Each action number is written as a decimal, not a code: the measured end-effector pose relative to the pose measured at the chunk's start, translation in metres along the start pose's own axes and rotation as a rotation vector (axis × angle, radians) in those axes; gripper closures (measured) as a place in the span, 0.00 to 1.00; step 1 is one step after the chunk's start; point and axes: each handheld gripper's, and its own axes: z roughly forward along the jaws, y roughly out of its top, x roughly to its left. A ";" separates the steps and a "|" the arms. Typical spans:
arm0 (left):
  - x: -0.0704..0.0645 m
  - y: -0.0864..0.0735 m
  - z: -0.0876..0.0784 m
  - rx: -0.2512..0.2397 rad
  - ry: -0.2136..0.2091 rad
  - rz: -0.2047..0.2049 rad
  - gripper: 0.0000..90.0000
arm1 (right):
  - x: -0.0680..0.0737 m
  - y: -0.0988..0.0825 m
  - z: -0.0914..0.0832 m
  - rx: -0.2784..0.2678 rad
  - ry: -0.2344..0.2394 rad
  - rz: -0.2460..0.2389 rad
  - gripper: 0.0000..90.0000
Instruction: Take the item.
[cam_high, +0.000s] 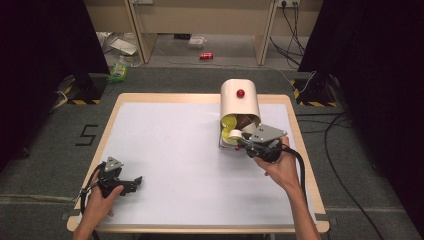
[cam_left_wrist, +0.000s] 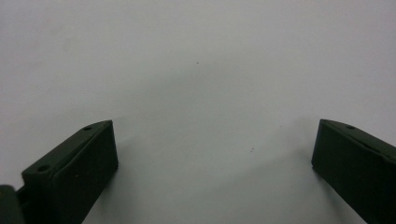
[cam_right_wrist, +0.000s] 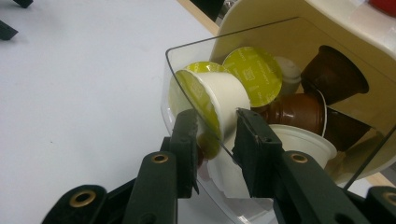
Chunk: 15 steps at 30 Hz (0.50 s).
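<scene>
A cream capsule dispenser (cam_high: 240, 102) with a red knob (cam_high: 240, 93) stands at the table's far right. Its clear tray (cam_right_wrist: 183, 50) holds several coffee capsules, brown ones (cam_right_wrist: 334, 74) and white ones with yellow-green lids (cam_right_wrist: 254, 70). My right gripper (cam_right_wrist: 216, 122) reaches into the tray's front and is shut on a white capsule with a yellow-green lid (cam_right_wrist: 224, 100), held on its side at the clear rim. In the high view the right gripper (cam_high: 243, 141) sits just in front of the dispenser's mouth. My left gripper (cam_high: 136, 181) rests low at the near left, open over bare white surface (cam_left_wrist: 201, 70).
A white mat (cam_high: 190, 150) covers the wooden table, whose right edge (cam_high: 304, 150) runs close beside the right hand. Cables trail from both grippers. A red can (cam_high: 206, 56) and litter lie on the floor beyond the table.
</scene>
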 end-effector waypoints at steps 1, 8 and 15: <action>0.000 0.000 0.000 0.000 0.000 0.000 0.00 | 0.001 0.000 0.000 -0.002 -0.004 -0.008 0.77; 0.000 0.000 0.000 0.000 0.000 0.000 0.00 | 0.007 -0.003 -0.005 -0.016 -0.005 -0.011 0.79; 0.000 0.000 0.000 0.000 0.001 0.000 0.00 | 0.015 -0.007 -0.011 -0.011 -0.002 -0.021 0.80</action>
